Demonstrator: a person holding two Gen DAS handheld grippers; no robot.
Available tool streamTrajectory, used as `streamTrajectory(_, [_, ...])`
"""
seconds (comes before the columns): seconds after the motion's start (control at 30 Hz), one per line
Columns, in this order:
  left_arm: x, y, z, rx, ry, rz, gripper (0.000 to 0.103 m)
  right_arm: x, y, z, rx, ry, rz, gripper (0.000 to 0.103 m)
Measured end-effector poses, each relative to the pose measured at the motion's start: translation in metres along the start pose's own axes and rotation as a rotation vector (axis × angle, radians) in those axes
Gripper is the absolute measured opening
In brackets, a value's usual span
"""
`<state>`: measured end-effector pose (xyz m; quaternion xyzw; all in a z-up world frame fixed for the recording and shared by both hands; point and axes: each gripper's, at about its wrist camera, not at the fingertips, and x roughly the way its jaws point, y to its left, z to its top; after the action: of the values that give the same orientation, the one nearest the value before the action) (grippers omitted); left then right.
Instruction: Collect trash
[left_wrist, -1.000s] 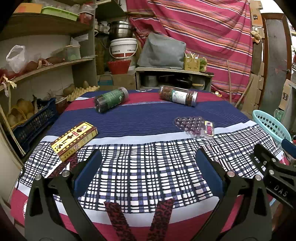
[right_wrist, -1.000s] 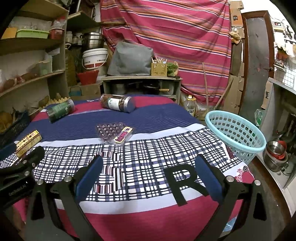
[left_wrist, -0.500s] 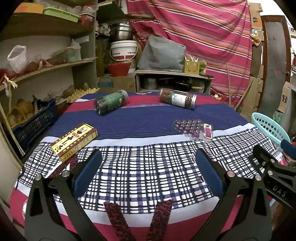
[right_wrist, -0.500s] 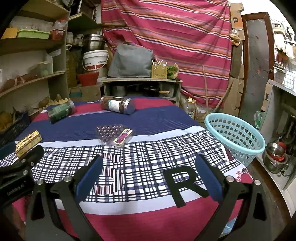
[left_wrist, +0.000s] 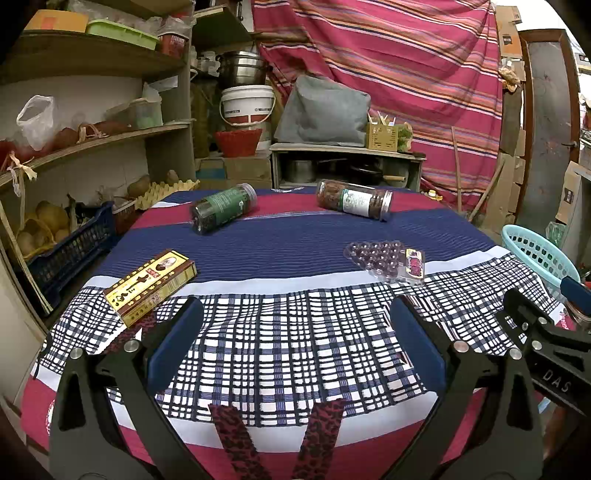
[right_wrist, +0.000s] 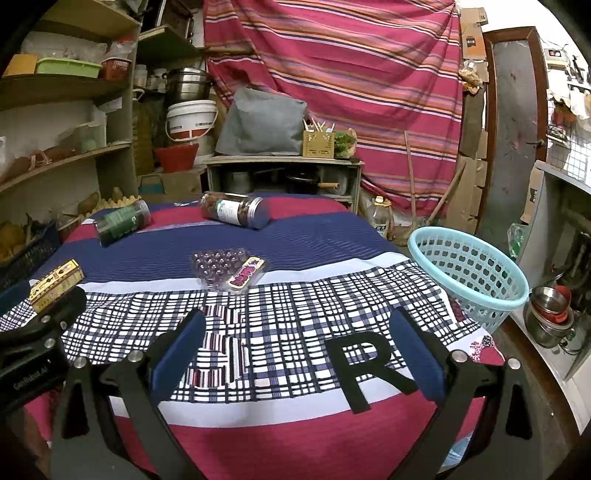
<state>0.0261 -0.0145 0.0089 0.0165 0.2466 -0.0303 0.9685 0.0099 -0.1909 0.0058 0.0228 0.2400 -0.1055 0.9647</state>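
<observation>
Grippers first: your left gripper (left_wrist: 295, 339) and right gripper (right_wrist: 295, 341) both stand with jaws wide apart, nothing between the blue pads, each hanging above the checked near band of the tablecloth (left_wrist: 288, 236). No trash is in hand yet.

Trash items lie ahead of you. In the left wrist view, the yellow box (left_wrist: 151, 286) sits at centre left, just beyond the left finger. The clear blister tray (left_wrist: 384, 256) lies right of centre; a green-labelled jar (left_wrist: 223, 212) and a brown-filled jar (left_wrist: 354, 201) lie on their sides toward the upper middle, well apart from each other. The turquoise basket (right_wrist: 469, 277) stands off the table edge at the right of the right wrist view, lower than the tabletop, presumably the place for the trash.

Risks, as judged from here:
- Both jars lie on their sides; a one-sided nudge from a finger would likely roll them off the far edge.
- The blister tray is thin and flat; your pads may skate over it or crush it, and a scraping approach could bunch the cloth and disturb everything on it.
- An early release risks missing the basket's rim.
- Your two grippers sit close together; crossing reaches could collide.
</observation>
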Motion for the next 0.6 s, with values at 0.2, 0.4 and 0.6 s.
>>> streamTrajectory(0.2, [-0.0018, -0.0030, -0.0007, 0.012, -0.009, 0.003, 0.098, -0.0002, 0.0002, -0.0006, 0.000, -0.001, -0.001, 0.097])
streamTrajectory(0.4, [-0.0026, -0.0036, -0.0010, 0.005, -0.008, 0.002, 0.098, -0.0010, 0.0013, -0.0017, -0.002, -0.001, -0.001, 0.097])
streamTrajectory(0.6, [-0.0027, -0.0023, -0.0014, 0.007, -0.005, 0.001, 0.098, -0.0011, 0.0016, -0.0019, -0.002, -0.002, -0.001, 0.097])
